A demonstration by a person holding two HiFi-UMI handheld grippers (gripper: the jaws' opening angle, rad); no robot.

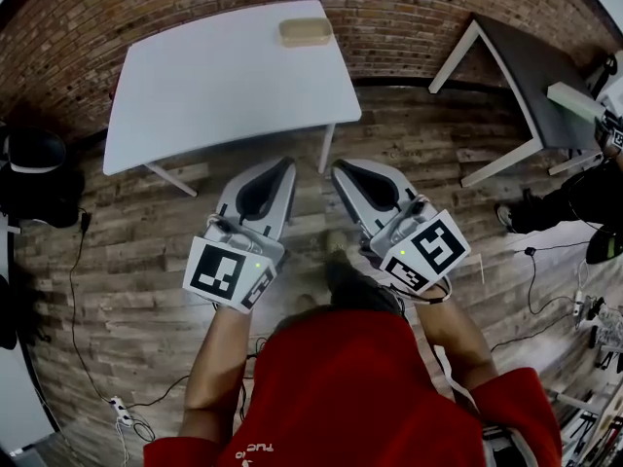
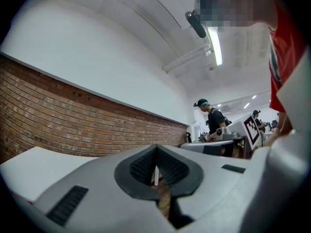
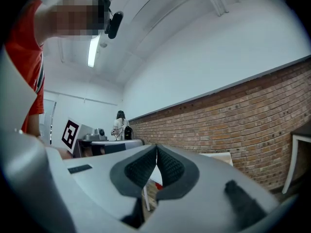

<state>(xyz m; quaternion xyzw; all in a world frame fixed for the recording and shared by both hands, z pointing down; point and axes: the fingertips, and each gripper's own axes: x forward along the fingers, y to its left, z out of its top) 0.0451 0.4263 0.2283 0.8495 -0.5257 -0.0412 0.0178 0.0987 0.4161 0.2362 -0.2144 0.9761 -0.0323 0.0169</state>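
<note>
White table (image 1: 224, 76) stands at the far left of the scene against the brick wall (image 1: 409, 17), its top bare except for a tan box (image 1: 305, 31) that lies at the far right edge. Nearer than the table's near right leg, over the wooden floor (image 1: 127, 251), the left gripper (image 1: 285, 162) is held out with its tips toward the table and apart from it. In the left gripper view this gripper (image 2: 156, 147) is clenched: the ribbed pads meet at their tips, and through the thin slit below them only floor and a white table leg show, so it grasps nothing. Just to its right, the right gripper (image 1: 341, 164) is held beside it over the same floor, its marker cube turned outward. In the right gripper view that gripper (image 3: 156, 147) is likewise clenched on nothing, pads together at the tips. Both are held in front of a person in a red shirt (image 1: 360, 387). Far right, well apart from the grippers, a dark table (image 1: 535, 66) with white legs stands by the wall.
</note>
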